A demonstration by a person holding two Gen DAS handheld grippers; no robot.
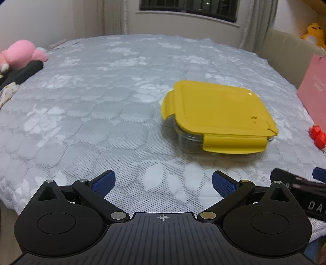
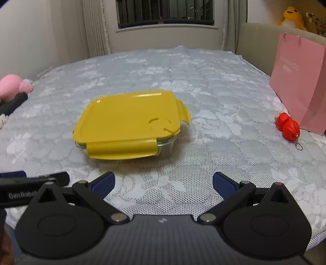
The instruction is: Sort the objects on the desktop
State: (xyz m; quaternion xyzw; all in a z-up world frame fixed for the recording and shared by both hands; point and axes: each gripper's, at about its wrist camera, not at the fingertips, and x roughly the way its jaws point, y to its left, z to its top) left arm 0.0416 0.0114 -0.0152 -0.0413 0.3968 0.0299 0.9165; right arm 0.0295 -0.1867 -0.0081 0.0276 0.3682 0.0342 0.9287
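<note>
The bed fills nearly everything here, a wide mattress in grey-white floral quilting, running back to a wall with a dark window. Along its right edge stands a pink paper bag, upright, handles at the top, backed against a beige headboard. Next down in size, the star of the show: a glass container under a yellow lid, sitting flat on the mattress about mid-bed. The near latch and one side latch are flipped outward rather than snapped down (the side one flares up like a little wing). From the left wrist view the same yellow lid lies ahead and to the right; from the right wrist view it lies ahead and to the left, so it sits between the two tools.

At the far left edge, a pink plush toy lies on something dark. A yellow plush perches behind the headboard. Just beside the bag's base rests a small red keychain toy, its metal ring trailing toward the camera.

Now the tools: the left claw hovers low over the near quilt, blue pads spread wide, gripping nothing. The right claw is likewise spread wide and empty, well short of the container.
</note>
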